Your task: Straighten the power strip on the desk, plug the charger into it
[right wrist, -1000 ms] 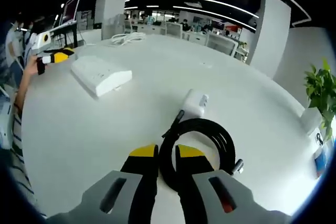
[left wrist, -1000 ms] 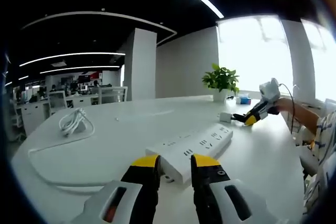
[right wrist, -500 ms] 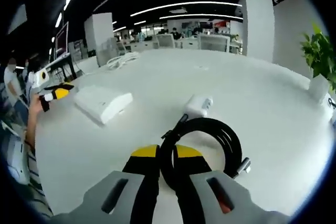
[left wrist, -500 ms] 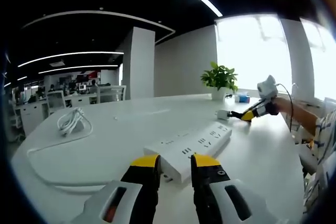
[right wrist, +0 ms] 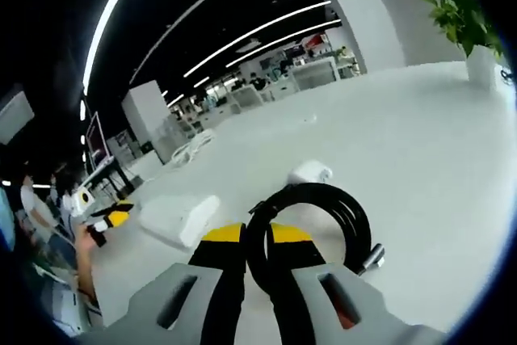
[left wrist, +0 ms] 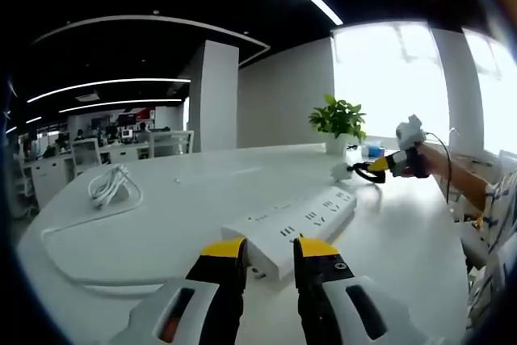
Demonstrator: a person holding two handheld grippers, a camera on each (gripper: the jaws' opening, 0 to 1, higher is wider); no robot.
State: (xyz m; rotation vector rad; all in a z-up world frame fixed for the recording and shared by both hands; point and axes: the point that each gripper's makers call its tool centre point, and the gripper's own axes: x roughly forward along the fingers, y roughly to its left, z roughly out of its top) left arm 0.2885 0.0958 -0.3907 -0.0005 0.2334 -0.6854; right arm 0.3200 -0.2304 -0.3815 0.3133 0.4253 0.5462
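Observation:
A long white power strip [left wrist: 299, 222] lies slantwise on the white desk [left wrist: 186, 199], its near end just beyond my left gripper [left wrist: 271, 251]. That gripper stands open with nothing between its fingers. My right gripper [right wrist: 257, 236] is shut on the charger's coiled black cable [right wrist: 339, 208]. The white charger block [right wrist: 309, 172] hangs at the far end of the coil, and I cannot tell whether it touches the desk. In the left gripper view the right gripper [left wrist: 378, 167] holds the charger [left wrist: 341, 171] beyond the strip's far end. In the right gripper view the strip [right wrist: 178, 217] lies left, the left gripper [right wrist: 109, 217] beside it.
A potted plant [left wrist: 339, 123] stands at the desk's far side, with a small blue item [left wrist: 373, 152] near it. A bundle of white cord [left wrist: 111, 186] lies at the left, and a white lead [left wrist: 73, 236] curves from it along the desk. A person's arm [left wrist: 460, 174] reaches in at the right.
My right gripper has risen and tilted up with the cable, carrying the charger up off the desk. The left gripper and the power strip have hardly moved.

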